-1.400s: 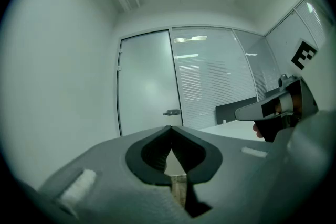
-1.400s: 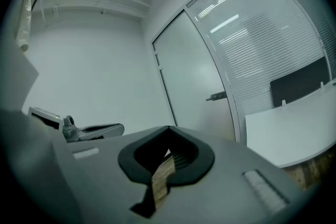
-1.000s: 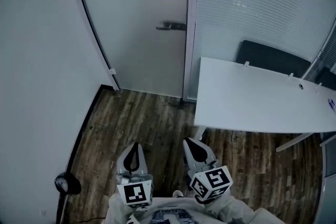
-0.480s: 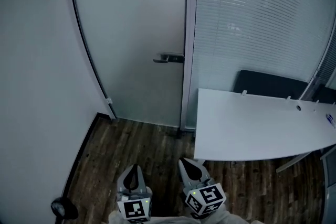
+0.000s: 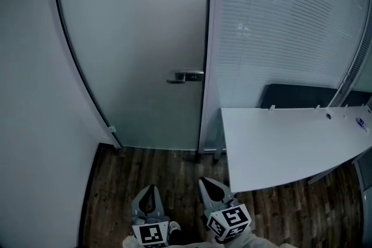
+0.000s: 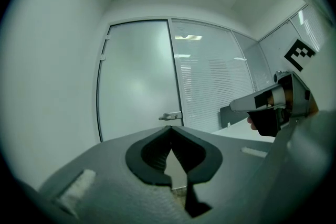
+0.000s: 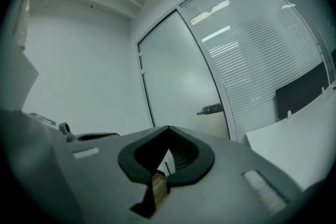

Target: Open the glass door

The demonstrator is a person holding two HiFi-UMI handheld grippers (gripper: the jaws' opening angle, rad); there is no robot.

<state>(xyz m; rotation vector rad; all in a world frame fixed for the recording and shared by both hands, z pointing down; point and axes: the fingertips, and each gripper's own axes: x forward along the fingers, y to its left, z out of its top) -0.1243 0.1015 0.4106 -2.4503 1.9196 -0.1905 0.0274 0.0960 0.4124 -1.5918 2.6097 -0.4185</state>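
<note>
The frosted glass door (image 5: 139, 55) stands closed ahead, with its metal lever handle (image 5: 186, 76) on the right edge beside the frame. My left gripper (image 5: 151, 189) and right gripper (image 5: 204, 182) are low in the head view, side by side, pointing level at the door and well short of it. Both are shut with nothing between the jaws. In the left gripper view the handle (image 6: 170, 115) shows just above the closed tips of the left gripper (image 6: 169, 128). In the right gripper view the handle (image 7: 210, 109) lies up and to the right of the right gripper (image 7: 169, 129).
A white table (image 5: 290, 148) juts in from the right, close to my right gripper. Behind it are a dark chair back (image 5: 296, 96) and a glass partition with blinds (image 5: 279, 20). A plain wall (image 5: 35, 125) closes the left side. The floor (image 5: 145, 177) is dark wood.
Both grippers have moved forward toward the door. The door and handle now look larger and sit lower in the head view. The jaws stayed shut.
</note>
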